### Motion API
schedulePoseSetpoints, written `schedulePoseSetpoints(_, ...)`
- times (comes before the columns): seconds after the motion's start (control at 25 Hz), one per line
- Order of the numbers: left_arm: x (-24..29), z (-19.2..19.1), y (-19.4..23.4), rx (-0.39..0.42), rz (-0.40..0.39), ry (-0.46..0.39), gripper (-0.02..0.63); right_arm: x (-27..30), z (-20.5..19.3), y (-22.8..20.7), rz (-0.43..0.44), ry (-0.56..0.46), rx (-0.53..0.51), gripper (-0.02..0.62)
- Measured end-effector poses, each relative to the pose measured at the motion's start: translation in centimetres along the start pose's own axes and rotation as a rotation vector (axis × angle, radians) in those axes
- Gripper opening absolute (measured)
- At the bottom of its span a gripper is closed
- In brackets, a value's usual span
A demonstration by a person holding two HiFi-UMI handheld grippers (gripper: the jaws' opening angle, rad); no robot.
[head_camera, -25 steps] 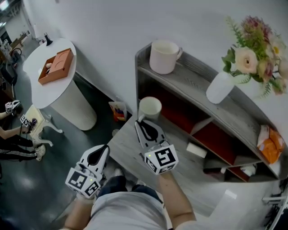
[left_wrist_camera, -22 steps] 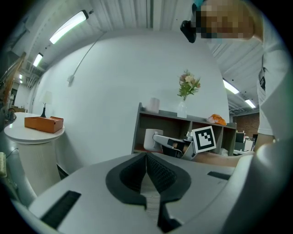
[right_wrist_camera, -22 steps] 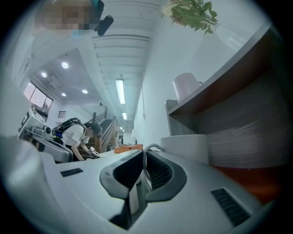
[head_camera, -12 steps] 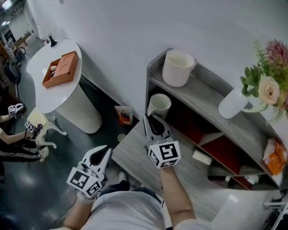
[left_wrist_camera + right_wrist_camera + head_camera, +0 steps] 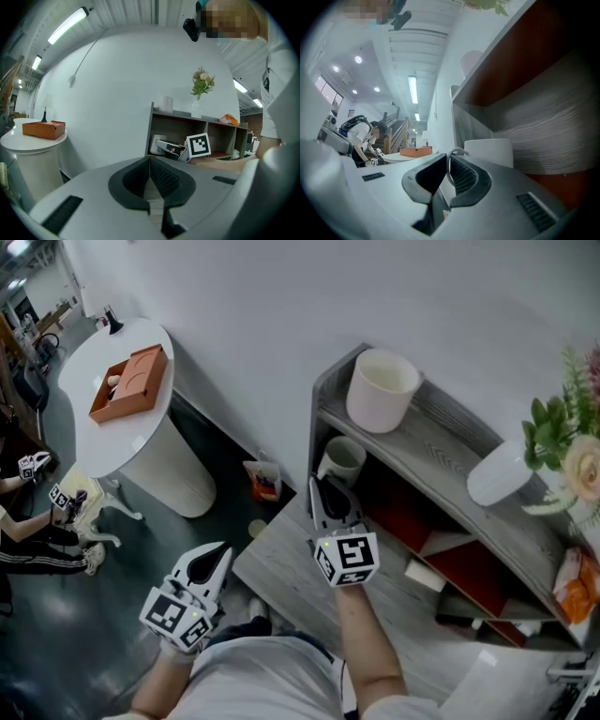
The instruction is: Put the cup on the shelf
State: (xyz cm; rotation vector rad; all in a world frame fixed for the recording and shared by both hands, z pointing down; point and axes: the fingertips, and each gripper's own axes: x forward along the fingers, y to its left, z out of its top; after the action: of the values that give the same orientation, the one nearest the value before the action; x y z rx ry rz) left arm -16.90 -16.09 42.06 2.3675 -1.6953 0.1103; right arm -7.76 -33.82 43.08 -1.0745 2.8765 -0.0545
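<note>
Right tool: our right tool (image 5: pixel 328 484) is clamped shut on the handle of the cup (image 5: pixel 343 457). In the right gripper view the thin white loop sits pinched between the pads (image 5: pixel 461 176), with the cup's body just past the tips.
Cup: it hangs upright, mouth up, at the left end of the shelf (image 5: pixel 441 442), tucked under the top board and near the left wall. We can't tell whether its base touches anything yet.
Why the handle: holding it by the handle leaves the body sticking out ahead, so we reckon the cup can go in under the board while the tool trails outside.
Why the lower level: a bigger mug (image 5: pixel 382 388) sits at the left end of the top board and a vase (image 5: pixel 500 472) stands further along, so the space beneath looks like the free spot.
Left tool: our left tool (image 5: pixel 216 554) has its jaws together on nothing. It is held low, well apart from the shelf and out of the way.
Next: we'd ease the cup down until it stands, then let go.
Watch: the top board lies close over the rim, so a tilt could knock it.
</note>
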Motion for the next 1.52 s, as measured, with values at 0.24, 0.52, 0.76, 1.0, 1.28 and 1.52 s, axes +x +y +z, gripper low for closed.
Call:
schedulePoseSetpoints(0.24, 1.0, -0.6, 0.1, -0.008, 0.003, 0.017, 0.017, 0.5, -1.0, -1.0, -0.033, 0.024, -0.015, 0.035)
schedulePoseSetpoints(0.52, 1.6, -0.9, -0.1, -0.015, 0.01, 0.022, 0.017, 1.2, -1.7, -1.8, -0.066, 0.052, -0.013, 0.035)
schedulePoseSetpoints(0.76, 1.7, -1.1, -0.4, -0.015, 0.01, 0.025, 0.017, 1.7, -1.7, -2.0, -0.088, 0.077, 0.003, 0.035)
schedulePoseSetpoints(1.0, 1.5, -1.0, -0.4, -0.01, 0.013, 0.019, 0.017, 1.7, -2.0, -2.4, -0.124, 0.107, 0.021, 0.038)
schedulePoseSetpoints(1.28, 1.1, -0.8, -0.4, -0.004, 0.012, 0.012, 0.017, 1.5, -2.4, -2.8, -0.163, 0.152, 0.043, 0.082)
schedulePoseSetpoints(1.52, 0.5, -0.7, -0.4, 0.001, 0.006, 0.005, 0.017, 1.0, -2.2, -2.9, -0.171, 0.151, 0.075, 0.115)
